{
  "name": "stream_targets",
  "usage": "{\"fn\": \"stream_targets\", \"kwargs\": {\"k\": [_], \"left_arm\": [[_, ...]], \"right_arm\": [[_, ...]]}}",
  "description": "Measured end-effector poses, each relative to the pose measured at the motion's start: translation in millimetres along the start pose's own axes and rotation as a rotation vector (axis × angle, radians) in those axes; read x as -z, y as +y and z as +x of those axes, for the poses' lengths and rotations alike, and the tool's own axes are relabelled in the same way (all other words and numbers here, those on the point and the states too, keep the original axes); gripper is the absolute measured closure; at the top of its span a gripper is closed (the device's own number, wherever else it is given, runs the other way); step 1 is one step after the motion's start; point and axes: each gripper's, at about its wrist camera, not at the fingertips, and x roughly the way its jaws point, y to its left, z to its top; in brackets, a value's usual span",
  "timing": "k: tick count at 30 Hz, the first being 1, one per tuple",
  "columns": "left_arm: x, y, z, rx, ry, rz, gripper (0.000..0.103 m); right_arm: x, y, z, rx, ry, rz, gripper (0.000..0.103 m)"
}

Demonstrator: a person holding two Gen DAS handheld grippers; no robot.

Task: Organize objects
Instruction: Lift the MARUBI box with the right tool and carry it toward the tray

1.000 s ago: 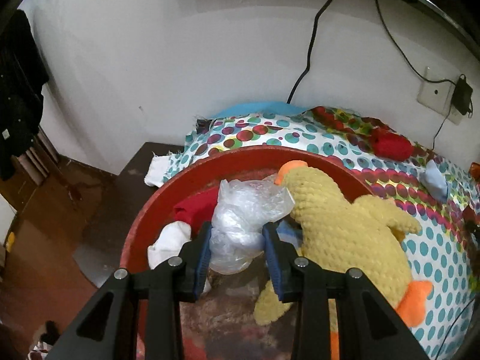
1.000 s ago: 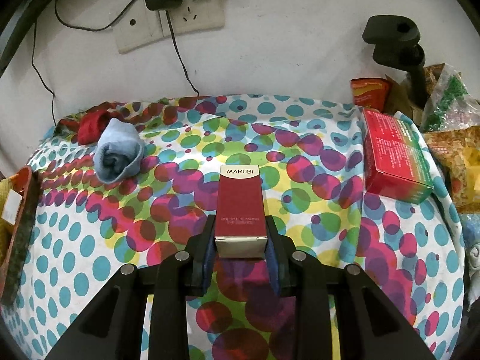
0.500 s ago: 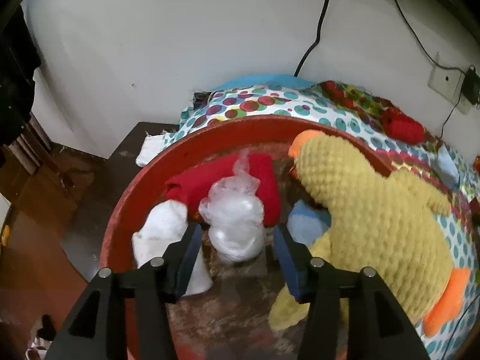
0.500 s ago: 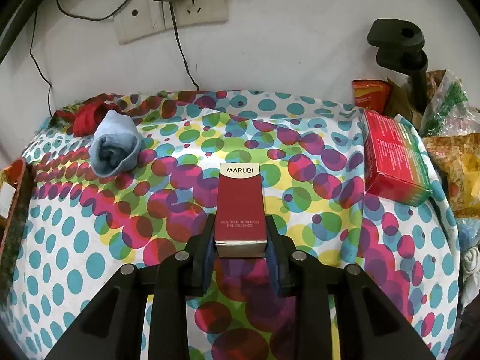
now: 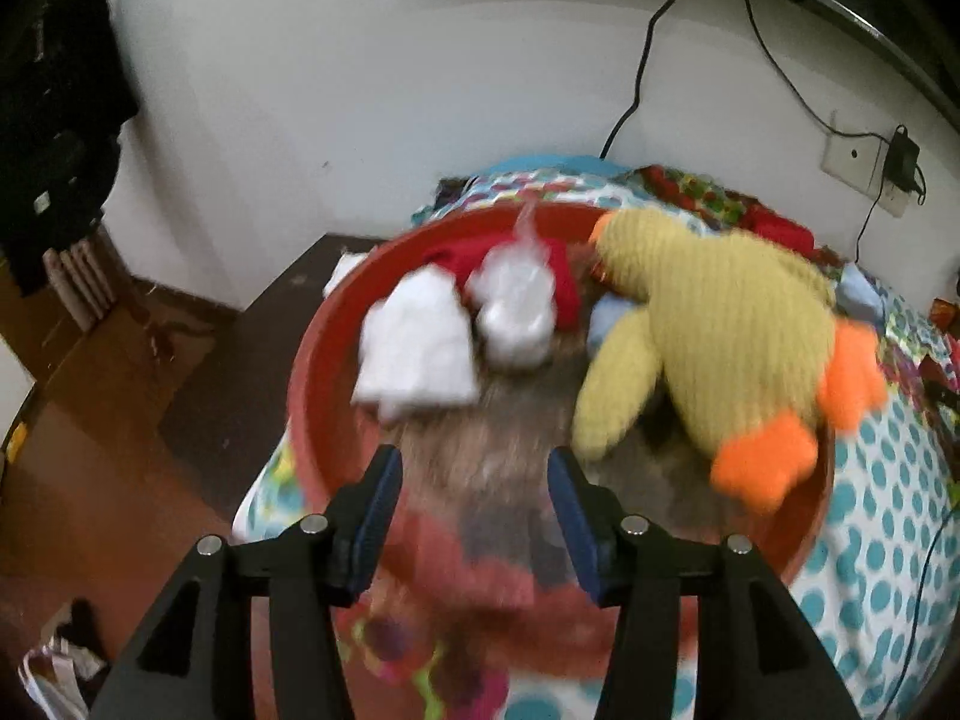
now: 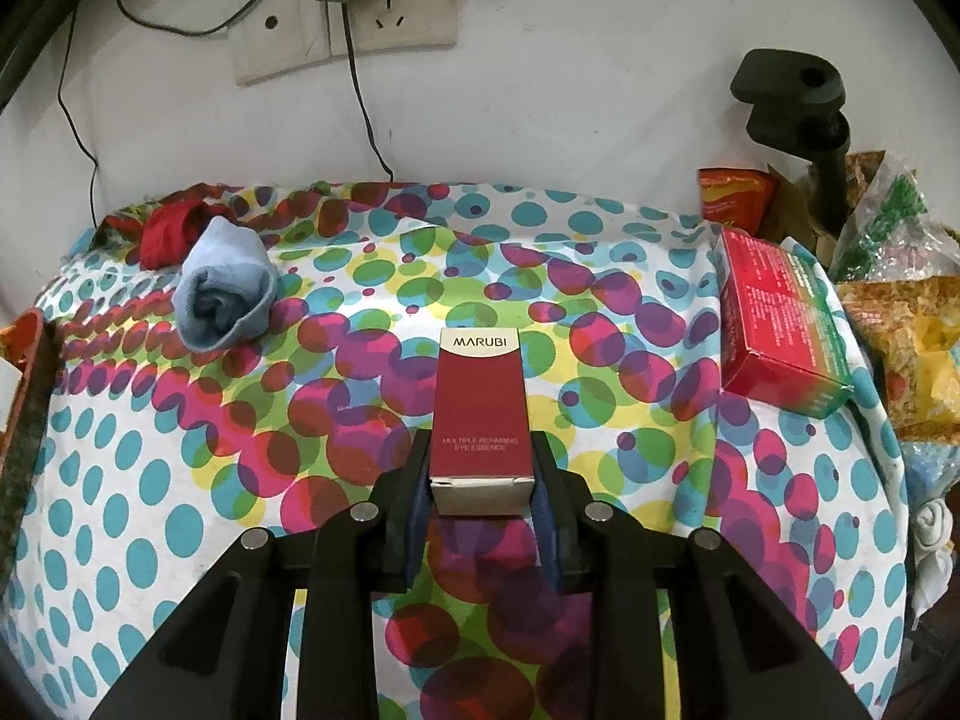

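Note:
In the left wrist view a red round basin (image 5: 312, 384) holds a crumpled clear plastic bag (image 5: 519, 312), a white cloth (image 5: 420, 348), a red cloth (image 5: 558, 276), a bit of blue cloth and a yellow plush duck (image 5: 720, 330). My left gripper (image 5: 474, 492) is open and empty, over the basin's near rim. The view is blurred. In the right wrist view my right gripper (image 6: 483, 480) is shut on a dark red MARUBI box (image 6: 482, 408), held over the dotted tablecloth (image 6: 180, 480).
A rolled blue sock (image 6: 225, 294) and a red cloth (image 6: 171, 228) lie at the cloth's far left. A red-green box (image 6: 774, 336) and snack bags (image 6: 900, 312) sit at the right. A black clamp stand (image 6: 798, 102) and wall sockets (image 6: 342, 30) with cables are behind.
My left gripper opened, let go of the plastic bag in the basin, and has drawn back toward the near rim. My right gripper keeps holding the box, nearly still.

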Motion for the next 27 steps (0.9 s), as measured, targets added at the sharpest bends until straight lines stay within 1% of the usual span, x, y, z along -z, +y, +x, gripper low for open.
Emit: {"fn": "stream_targets", "kwargs": {"k": [4, 7, 9, 11, 14, 19, 24, 27], "left_arm": [[29.1, 11.2, -21.1, -0.032, -0.031, -0.037, 0.051], [40.7, 17.9, -33.3, -0.052, -0.066, -0.045, 0.051], [45.3, 21.9, -36.6, -0.068, -0.073, -0.033, 0.051], [48.5, 26.4, -39.1, -0.076, -0.078, -0.045, 0.051], [49.3, 28.7, -42.5, -0.087, -0.086, -0.018, 0.051], [50.4, 31.2, -45.6, -0.084, -0.097, -0.008, 0.051], [52.8, 33.5, -48.1, -0.046, -0.092, -0.018, 0.051], [51.7, 35.2, -47.6, -0.046, -0.088, -0.025, 0.051]], "right_arm": [[-0.8, 3.3, -1.2, 0.002, -0.007, -0.022, 0.075], [-0.5, 4.5, -3.9, 0.007, -0.020, -0.022, 0.075], [-0.3, 6.0, -3.9, 0.017, -0.020, -0.028, 0.075], [-0.2, 8.3, -4.0, 0.034, -0.021, -0.039, 0.075], [0.4, 11.4, -6.1, 0.053, -0.033, -0.053, 0.075], [0.7, 12.3, -6.8, 0.084, -0.037, -0.056, 0.075], [1.7, 13.1, -7.9, 0.113, -0.043, -0.060, 0.075], [1.8, 16.9, -8.5, 0.142, -0.050, -0.084, 0.075]]}}
